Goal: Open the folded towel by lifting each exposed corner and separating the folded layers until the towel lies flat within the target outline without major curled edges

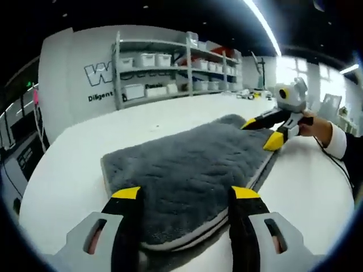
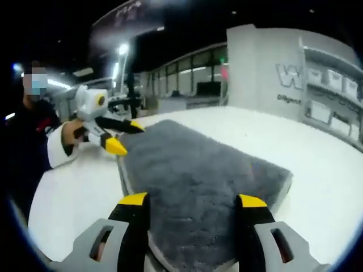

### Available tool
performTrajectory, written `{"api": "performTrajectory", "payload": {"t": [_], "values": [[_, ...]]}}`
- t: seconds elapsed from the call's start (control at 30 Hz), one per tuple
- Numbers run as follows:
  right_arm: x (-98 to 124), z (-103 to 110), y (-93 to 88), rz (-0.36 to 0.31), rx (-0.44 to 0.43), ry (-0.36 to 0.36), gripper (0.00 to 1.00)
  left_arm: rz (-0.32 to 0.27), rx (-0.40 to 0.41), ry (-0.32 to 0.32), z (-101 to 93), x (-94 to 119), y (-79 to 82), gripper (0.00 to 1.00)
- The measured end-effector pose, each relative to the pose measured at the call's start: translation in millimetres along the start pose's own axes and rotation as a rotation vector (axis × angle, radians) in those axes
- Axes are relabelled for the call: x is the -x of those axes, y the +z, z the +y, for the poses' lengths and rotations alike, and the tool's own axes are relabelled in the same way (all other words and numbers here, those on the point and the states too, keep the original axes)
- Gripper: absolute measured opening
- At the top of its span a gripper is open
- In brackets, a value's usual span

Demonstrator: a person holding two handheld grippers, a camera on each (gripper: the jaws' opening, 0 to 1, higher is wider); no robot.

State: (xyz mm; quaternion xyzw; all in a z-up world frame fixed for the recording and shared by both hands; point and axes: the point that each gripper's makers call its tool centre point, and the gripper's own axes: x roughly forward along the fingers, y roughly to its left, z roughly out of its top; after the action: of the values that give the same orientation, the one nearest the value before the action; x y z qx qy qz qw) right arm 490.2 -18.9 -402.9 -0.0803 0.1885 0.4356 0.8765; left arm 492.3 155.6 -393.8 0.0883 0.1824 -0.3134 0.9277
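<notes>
A folded grey plush towel (image 1: pixel 187 158) lies on the white table (image 1: pixel 62 175), its stacked layers showing along the near edge. In the left gripper view my left gripper (image 1: pixel 186 194) is open, one jaw on each side of that near edge. At the towel's far right corner my right gripper (image 1: pixel 262 132) is open with its yellow tips at the cloth. The right gripper view has the towel (image 2: pixel 193 164) running away from my open right gripper (image 2: pixel 193 199), which straddles its near end. There the left gripper (image 2: pixel 126 137) is open at the far left corner.
Metal shelves with white bins (image 1: pixel 170 68) stand behind the table by a lettered wall. A hand in a white cuff (image 1: pixel 320 127) holds the right gripper. A person in dark clothes (image 2: pixel 31 136) stands at the table's left side. White tabletop (image 2: pixel 323 170) surrounds the towel.
</notes>
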Motion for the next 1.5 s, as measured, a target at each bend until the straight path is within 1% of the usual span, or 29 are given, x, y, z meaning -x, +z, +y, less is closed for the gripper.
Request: {"api": "performTrajectory", "payload": {"t": [0.2, 0.57, 0.67, 0.87, 1.07, 1.1, 1.17, 1.27, 1.43, 1.47, 1.5], "values": [[1.3, 0.9, -0.4, 0.002, 0.0, -0.004, 0.58, 0.002, 0.009, 0.0, -0.1, -0.4, -1.1, 0.61], [2.4, 1.9, -1.3, 0.017, -0.003, -0.023, 0.57, 0.004, 0.0, 0.001, -0.5, -0.5, -1.3, 0.61], [2.9, 2.6, -1.5, 0.027, -0.006, -0.031, 0.56, 0.005, -0.013, 0.009, 0.5, -0.8, -1.0, 0.63], [4.3, 4.4, -2.8, 0.053, -0.003, -0.047, 0.55, 0.007, -0.008, 0.014, 2.6, -1.0, -1.4, 0.64], [5.1, 5.8, -3.3, 0.063, 0.004, -0.057, 0.55, 0.008, -0.009, 0.022, 5.0, -1.5, -1.7, 0.65], [5.2, 6.1, -3.0, 0.062, 0.025, -0.062, 0.55, 0.007, -0.012, 0.024, 5.3, -1.5, -1.4, 0.65], [6.2, 6.5, -2.0, 0.059, 0.037, -0.062, 0.54, 0.0, -0.024, 0.015, 3.4, -0.8, -0.6, 0.64], [7.1, 6.6, 0.4, 0.048, 0.077, -0.053, 0.52, -0.008, -0.001, 0.001, 4.3, 1.0, 0.7, 0.64], [9.1, 7.7, 13.4, -0.015, 0.237, -0.057, 0.52, -0.017, -0.037, -0.009, -0.7, 2.2, 4.8, 0.64], [10.0, 7.1, 14.5, -0.014, 0.273, -0.065, 0.52, -0.02, -0.04, -0.013, -1.4, 2.9, 5.9, 0.65], [10.5, 6.5, 18.0, -0.028, 0.303, -0.075, 0.52, -0.024, -0.041, -0.016, -1.8, 3.7, 7.2, 0.65]]}}
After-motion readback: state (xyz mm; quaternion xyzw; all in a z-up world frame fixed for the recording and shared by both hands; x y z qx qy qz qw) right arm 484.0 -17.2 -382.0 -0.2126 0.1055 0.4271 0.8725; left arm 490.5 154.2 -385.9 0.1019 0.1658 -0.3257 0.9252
